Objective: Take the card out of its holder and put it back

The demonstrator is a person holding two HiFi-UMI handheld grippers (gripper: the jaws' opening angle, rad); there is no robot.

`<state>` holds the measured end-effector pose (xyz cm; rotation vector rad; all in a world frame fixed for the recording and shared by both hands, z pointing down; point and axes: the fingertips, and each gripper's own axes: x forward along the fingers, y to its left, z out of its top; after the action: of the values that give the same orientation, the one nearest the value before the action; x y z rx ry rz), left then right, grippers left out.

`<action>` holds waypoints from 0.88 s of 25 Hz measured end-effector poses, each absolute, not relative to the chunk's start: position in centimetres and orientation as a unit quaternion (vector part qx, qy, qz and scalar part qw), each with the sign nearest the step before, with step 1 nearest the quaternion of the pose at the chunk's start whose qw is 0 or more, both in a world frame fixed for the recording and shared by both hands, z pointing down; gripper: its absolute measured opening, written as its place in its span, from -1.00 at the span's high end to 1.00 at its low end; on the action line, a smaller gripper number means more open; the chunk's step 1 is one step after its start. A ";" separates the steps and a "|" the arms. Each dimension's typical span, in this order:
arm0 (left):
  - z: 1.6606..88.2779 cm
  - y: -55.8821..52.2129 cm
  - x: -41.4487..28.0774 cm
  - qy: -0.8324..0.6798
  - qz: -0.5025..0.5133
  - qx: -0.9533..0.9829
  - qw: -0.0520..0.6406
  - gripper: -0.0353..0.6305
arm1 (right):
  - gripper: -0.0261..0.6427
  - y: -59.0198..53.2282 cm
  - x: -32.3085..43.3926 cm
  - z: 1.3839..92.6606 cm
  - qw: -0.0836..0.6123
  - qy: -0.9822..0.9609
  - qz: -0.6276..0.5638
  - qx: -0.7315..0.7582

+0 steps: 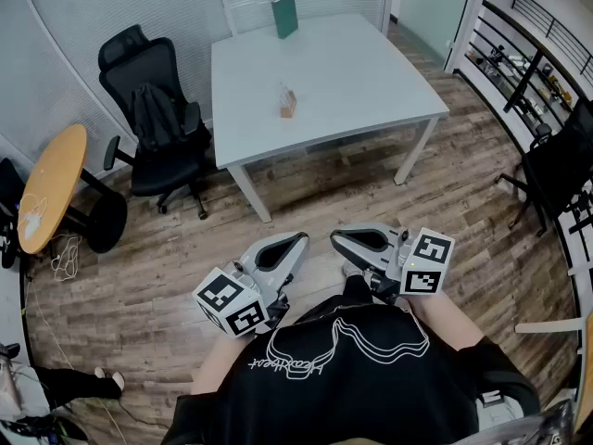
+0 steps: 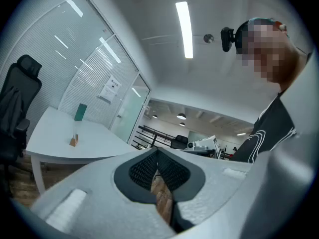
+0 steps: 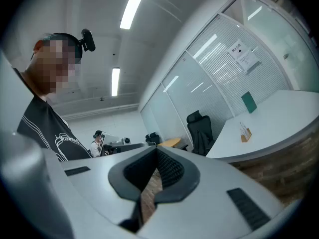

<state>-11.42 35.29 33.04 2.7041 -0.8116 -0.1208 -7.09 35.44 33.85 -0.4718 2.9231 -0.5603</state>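
A small wooden card holder (image 1: 288,106) with a pale card standing in it sits near the middle of the white table (image 1: 352,72). It also shows far off as the holder (image 2: 74,141) in the left gripper view and the holder (image 3: 245,134) in the right gripper view. Both grippers hang close to the person's body, over the wooden floor and well short of the table. My left gripper (image 1: 301,238) (image 2: 156,151) is shut with nothing in it. My right gripper (image 1: 335,238) (image 3: 156,150) is also shut, tips touching, and holds nothing.
A green upright book-like object (image 1: 284,15) stands at the table's far edge. A black office chair (image 1: 157,123) is left of the table, with a round wooden table (image 1: 51,186) further left. Another dark chair (image 1: 561,170) and a railing are at the right. Cables lie on the floor at left.
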 end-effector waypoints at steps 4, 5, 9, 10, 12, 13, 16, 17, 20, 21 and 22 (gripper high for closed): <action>32.9 35.6 -11.2 -0.283 -0.045 0.945 0.158 0.85 | 0.89 35.8 -6.7 33.7 0.065 0.968 -0.183 -0.159; 32.8 35.6 -11.1 -0.284 -0.045 0.944 0.159 0.85 | 0.89 35.9 -6.5 33.6 0.065 0.968 -0.183 -0.159; 32.2 34.9 -10.2 -0.280 -0.044 0.946 0.156 0.85 | 0.89 35.2 -5.1 33.3 0.070 0.966 -0.183 -0.167; 32.1 34.7 -10.0 -0.278 -0.046 0.947 0.155 0.85 | 0.89 34.9 -4.8 33.3 0.070 0.966 -0.184 -0.169; 31.9 34.0 -9.9 -0.278 -0.049 0.947 0.154 0.85 | 0.89 34.0 -4.5 33.2 0.072 0.965 -0.186 -0.170; 31.8 33.5 -9.8 -0.278 -0.050 0.947 0.153 0.85 | 0.89 33.5 -4.4 33.2 0.074 0.965 -0.187 -0.169; 32.0 31.8 -9.4 -0.281 -0.046 0.946 0.155 0.85 | 0.89 31.8 -3.9 33.2 0.081 0.964 -0.191 -0.164; 32.1 31.0 -9.3 -0.283 -0.044 0.946 0.153 0.85 | 0.89 31.1 -3.8 33.3 0.081 0.965 -0.191 -0.163; 32.2 28.0 -8.7 -0.291 -0.033 0.946 0.140 0.85 | 0.89 28.1 -3.1 33.5 0.079 0.965 -0.191 -0.164; 32.4 27.0 -8.5 -0.295 -0.031 0.945 0.139 0.85 | 0.89 27.0 -2.8 33.6 0.079 0.964 -0.192 -0.164; 32.7 25.9 -8.3 -0.298 -0.032 0.943 0.143 0.85 | 0.89 25.9 -2.5 33.7 0.078 0.964 -0.195 -0.164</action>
<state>-8.29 25.92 32.66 2.7203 -0.8591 -0.0913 -2.47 25.94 33.74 -0.4917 2.8863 -0.5829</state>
